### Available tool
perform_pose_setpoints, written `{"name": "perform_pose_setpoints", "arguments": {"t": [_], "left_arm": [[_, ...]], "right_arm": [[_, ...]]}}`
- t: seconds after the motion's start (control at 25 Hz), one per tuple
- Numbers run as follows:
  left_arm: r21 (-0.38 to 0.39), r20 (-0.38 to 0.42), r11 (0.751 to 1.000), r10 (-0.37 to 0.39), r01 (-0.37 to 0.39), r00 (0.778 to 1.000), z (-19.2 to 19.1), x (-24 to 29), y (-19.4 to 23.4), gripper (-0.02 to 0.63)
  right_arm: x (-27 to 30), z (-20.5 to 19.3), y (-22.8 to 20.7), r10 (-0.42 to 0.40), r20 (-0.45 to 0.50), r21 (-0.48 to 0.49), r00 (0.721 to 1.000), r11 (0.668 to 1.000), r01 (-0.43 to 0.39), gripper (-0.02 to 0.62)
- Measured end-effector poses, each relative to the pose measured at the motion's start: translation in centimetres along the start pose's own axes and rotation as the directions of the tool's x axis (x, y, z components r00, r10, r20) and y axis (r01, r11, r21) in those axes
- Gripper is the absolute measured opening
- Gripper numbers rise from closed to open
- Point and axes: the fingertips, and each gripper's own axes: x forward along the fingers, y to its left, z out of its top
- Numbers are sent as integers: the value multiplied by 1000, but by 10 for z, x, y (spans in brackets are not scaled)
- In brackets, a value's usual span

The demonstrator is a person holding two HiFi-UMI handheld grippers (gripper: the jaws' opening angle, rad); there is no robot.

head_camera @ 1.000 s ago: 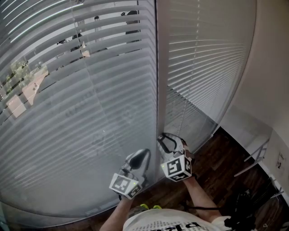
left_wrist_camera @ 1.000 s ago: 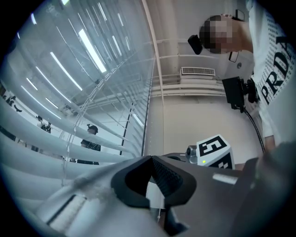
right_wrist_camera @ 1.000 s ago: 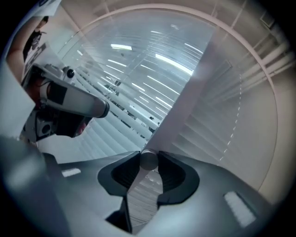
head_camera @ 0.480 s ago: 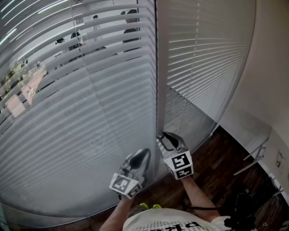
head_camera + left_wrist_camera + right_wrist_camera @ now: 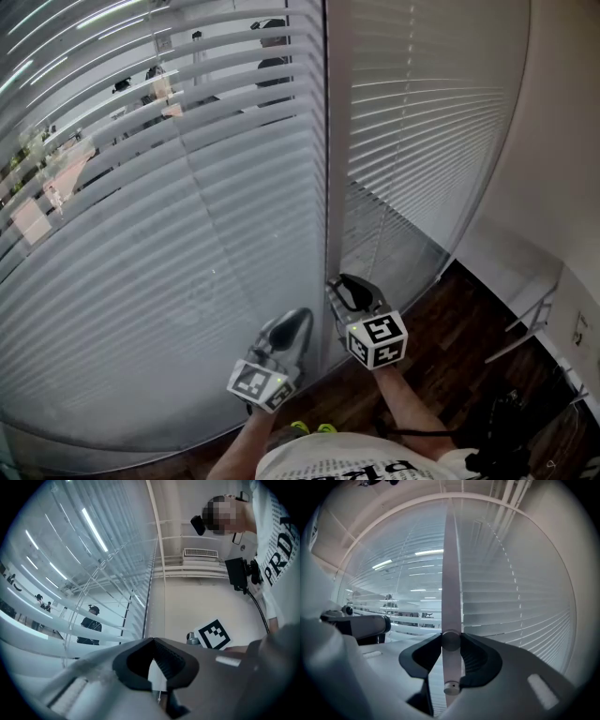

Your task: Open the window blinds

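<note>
1. Your right gripper is clamped on the wand. Its jaws pinch the rod just above its round end cap. Low grip likely gives you the most twist leverage.
2. The wand runs straight up from the jaws in the right gripper view, along the post between the two panes. It hangs roughly vertical, so you're holding it, not pulling it off to one side.
3. Your left gripper sits just beside the right one, low by the post, tips pointed up at the blinds. Its tips meet. A pale sliver shows between the pads, and I can't tell what it is. It looks parked, out of the wand's way.
4. On the left pane the upper slats are tilted enough to see people beyond the glass. Lower down they read as a solid grey sheet.
5. The right blind looks closed throughout.
6. Judgement: the step is rotating the wand to tilt the slats, and it's partly done at best.
7. Next: roll your right wrist without loosening, since the smooth rod could slip in the pads.
</note>
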Motion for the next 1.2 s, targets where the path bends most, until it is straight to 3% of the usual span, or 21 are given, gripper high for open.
{"name": "perform_pose_setpoints", "arguments": {"t": [0.28,0.48,0.6,0.68,0.76,0.88,1.0,1.08,1.2], "left_arm": [[-5,-2,1000,-5,5,1000,1,-1,0,-8],[-6,3,1000,-8,8,1000,3,-1,0,-8],[-7,6,1000,-14,14,1000,-5,-2,0,-8],[-6,5,1000,-17,18,1000,-6,-1,1,-8],[-6,2,1000,-17,17,1000,0,0,2,-8],[-8,3,1000,-14,14,1000,4,2,4,-8],[-6,5,1000,-20,20,1000,3,4,5,-8],[-6,4,1000,-20,20,1000,3,5,6,-8],[-10,1,1000,-13,13,1000,3,7,8,-8]], "right_arm": [[1,-2,0,5,9,88,1000,996,-6,130],[1,-1,0,2,6,77,1000,997,-2,130],[1,-10,1,5,-20,0,1000,1000,-5,126],[-1,-10,3,1,-61,-142,998,990,-10,126],[-3,-2,8,-16,-99,-346,995,938,-19,126],[-3,5,16,-62,-122,-620,990,784,-27,127],[1,0,16,-116,-133,-758,984,652,-25,126],[3,-2,15,-132,-132,-786,982,618,-22,127],[3,-3,13,-125,-111,-778,986,628,-8,127]]}}
